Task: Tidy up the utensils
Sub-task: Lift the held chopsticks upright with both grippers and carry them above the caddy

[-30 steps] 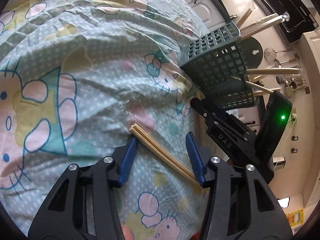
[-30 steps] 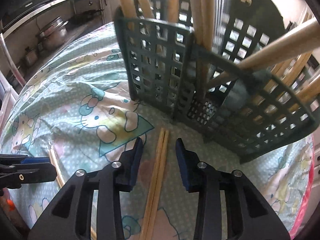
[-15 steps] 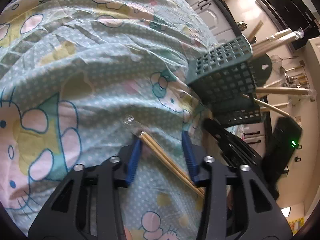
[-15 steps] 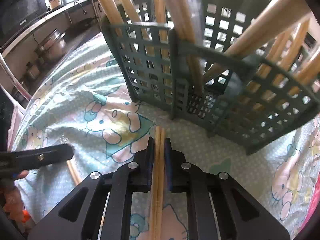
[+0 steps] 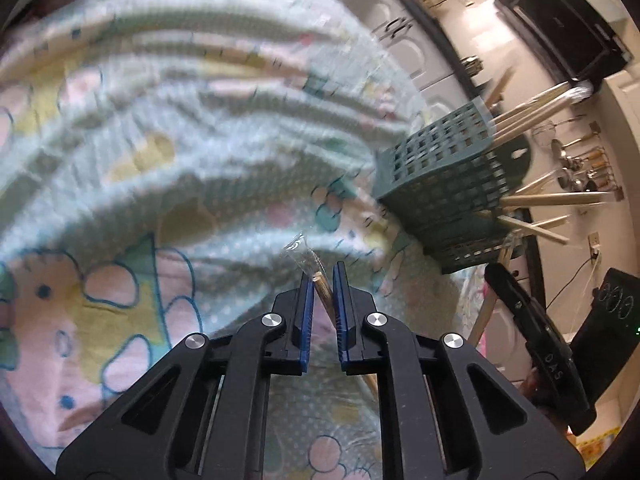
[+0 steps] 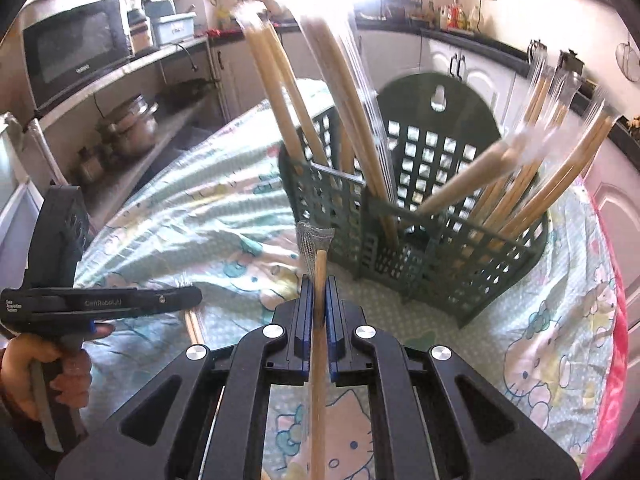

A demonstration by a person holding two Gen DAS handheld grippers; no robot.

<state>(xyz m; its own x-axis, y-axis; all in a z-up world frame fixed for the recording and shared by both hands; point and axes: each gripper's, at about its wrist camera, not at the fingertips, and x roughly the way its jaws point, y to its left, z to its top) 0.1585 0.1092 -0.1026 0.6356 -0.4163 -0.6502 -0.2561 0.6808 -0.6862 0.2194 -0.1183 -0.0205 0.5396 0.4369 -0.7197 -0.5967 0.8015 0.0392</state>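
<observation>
My left gripper is shut on a wrapped pair of wooden chopsticks; the clear wrapper tip sticks out past the fingers, above the Hello Kitty cloth. My right gripper is shut on another wrapped pair of chopsticks, lifted and pointing at the dark green slatted utensil basket, which holds several wrapped chopstick pairs. The basket also shows in the left wrist view at the right. The left gripper appears in the right wrist view, low at the left.
A microwave and pots sit on shelves at the left. White cabinets stand behind the table. The right gripper body is at the lower right of the left wrist view. A pink cloth edge borders the table's right side.
Both grippers have closed on their chopstick pairs and lifted them off the cloth. The right gripper rose and pulled back from the basket; the left view is blurred from motion.
</observation>
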